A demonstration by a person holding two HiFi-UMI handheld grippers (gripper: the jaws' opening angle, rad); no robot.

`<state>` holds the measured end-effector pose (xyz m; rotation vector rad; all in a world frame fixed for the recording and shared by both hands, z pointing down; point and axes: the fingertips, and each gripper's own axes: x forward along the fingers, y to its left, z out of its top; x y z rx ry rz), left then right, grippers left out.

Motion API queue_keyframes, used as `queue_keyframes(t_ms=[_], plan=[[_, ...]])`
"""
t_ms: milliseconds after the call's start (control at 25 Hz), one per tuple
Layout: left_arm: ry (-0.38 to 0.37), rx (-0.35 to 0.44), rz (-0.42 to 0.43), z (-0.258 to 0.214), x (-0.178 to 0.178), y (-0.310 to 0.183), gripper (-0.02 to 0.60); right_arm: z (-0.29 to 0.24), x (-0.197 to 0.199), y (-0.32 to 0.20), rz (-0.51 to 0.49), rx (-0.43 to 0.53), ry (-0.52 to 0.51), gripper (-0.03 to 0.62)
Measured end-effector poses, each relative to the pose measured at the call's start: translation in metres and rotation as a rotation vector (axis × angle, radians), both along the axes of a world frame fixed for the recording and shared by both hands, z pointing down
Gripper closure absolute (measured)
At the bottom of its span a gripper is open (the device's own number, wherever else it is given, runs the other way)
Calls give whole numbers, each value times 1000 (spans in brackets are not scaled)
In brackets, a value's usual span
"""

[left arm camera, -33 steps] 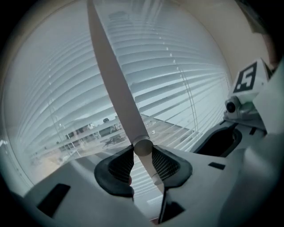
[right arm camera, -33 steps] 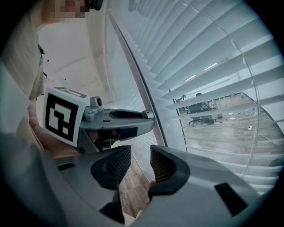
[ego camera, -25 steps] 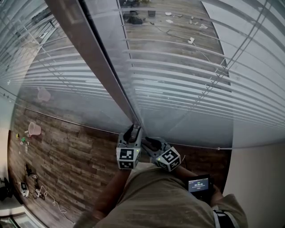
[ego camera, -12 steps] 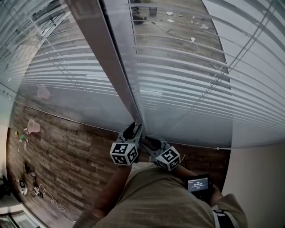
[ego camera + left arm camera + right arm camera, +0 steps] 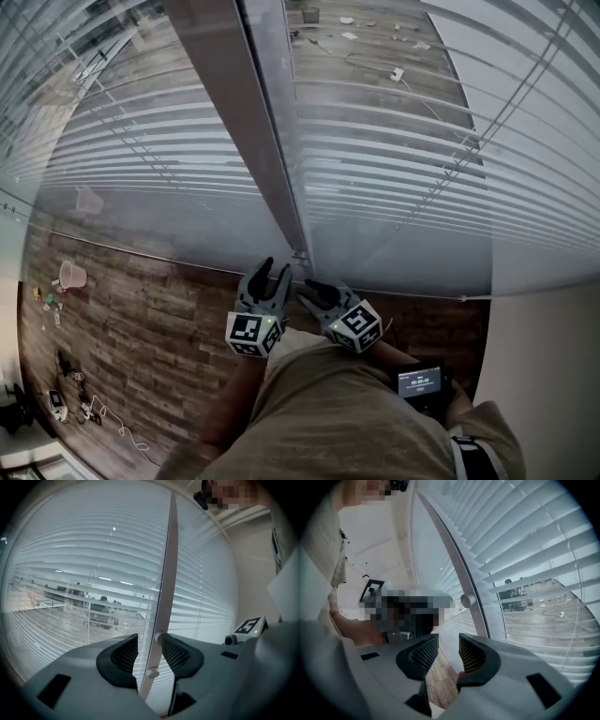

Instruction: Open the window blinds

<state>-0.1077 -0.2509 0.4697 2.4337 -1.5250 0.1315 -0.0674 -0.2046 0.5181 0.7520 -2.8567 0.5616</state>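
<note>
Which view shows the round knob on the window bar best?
Right gripper view: the knob stands clear on the bar. Left gripper view shows it low, smaller; in the head view it is too small.

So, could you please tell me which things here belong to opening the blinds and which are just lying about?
For the job: blinds; upright bar with a knob, standing between the opening fingers of the left gripper; right gripper, open and empty.
Lying about: pink cup, cables on the floor, small screen device.

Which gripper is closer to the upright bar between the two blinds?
Left. The left gripper has the upright bar between its opening jaws; the right gripper sits short of it, jaws empty.
</note>
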Motion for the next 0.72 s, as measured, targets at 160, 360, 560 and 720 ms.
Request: queue_keyframes(t_ms=[160,360,560,720], plan=[[8,-53,-16,18,-33,5,425,-6,-15,-6,34,-8,10,456],[1,-99,21,23,-58,12,425,-27,-60,-8,35,12,15,456],[-9,-101,52,20,-91,15,425,-34,-95,-8,77,9,3,457],[0,-107,83,31,-125,46,425,-23,-121,19,162,3,-6,457]])
